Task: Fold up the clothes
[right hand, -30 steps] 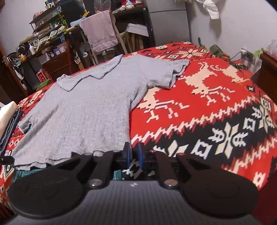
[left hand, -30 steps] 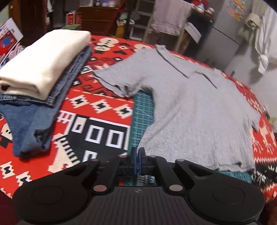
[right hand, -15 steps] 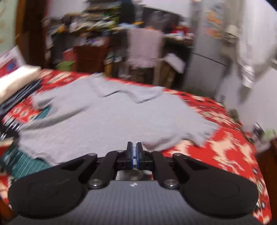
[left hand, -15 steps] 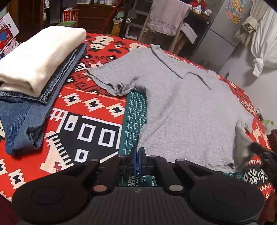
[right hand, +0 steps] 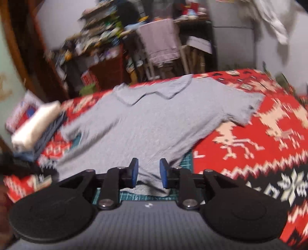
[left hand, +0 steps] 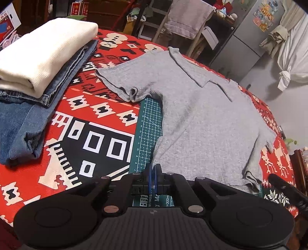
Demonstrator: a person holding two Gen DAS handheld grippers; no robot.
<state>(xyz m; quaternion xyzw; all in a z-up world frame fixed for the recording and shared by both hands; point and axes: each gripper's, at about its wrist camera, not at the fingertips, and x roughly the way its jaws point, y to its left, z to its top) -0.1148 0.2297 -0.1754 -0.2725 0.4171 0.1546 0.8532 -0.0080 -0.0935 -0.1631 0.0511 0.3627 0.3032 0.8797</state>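
Note:
A grey collared short-sleeved shirt (left hand: pixel 202 119) (right hand: pixel 146 125) lies spread flat on a green cutting mat (left hand: pixel 148 134) over a red patterned blanket (left hand: pixel 86 119). My left gripper (left hand: pixel 153 177) is shut with nothing in it, hovering just short of the shirt's near hem at its left corner. My right gripper (right hand: pixel 147 172) is open, its blue pads (right hand: pixel 134 173) standing over the hem near the shirt's right corner, cloth showing between them. The right gripper's black body (left hand: pixel 286 192) shows at the right edge of the left wrist view.
A folded cream garment (left hand: pixel 44 52) lies on folded blue jeans (left hand: pixel 25 107) at the left of the blanket. Beyond the bed stand a chair draped with a towel (left hand: pixel 188 17), cluttered shelves (right hand: pixel 100 44) and a grey fridge (left hand: pixel 248 38).
My right gripper swung left across the blanket to the shirt's hem and went from shut to open. My left gripper drew back slightly and stayed shut.

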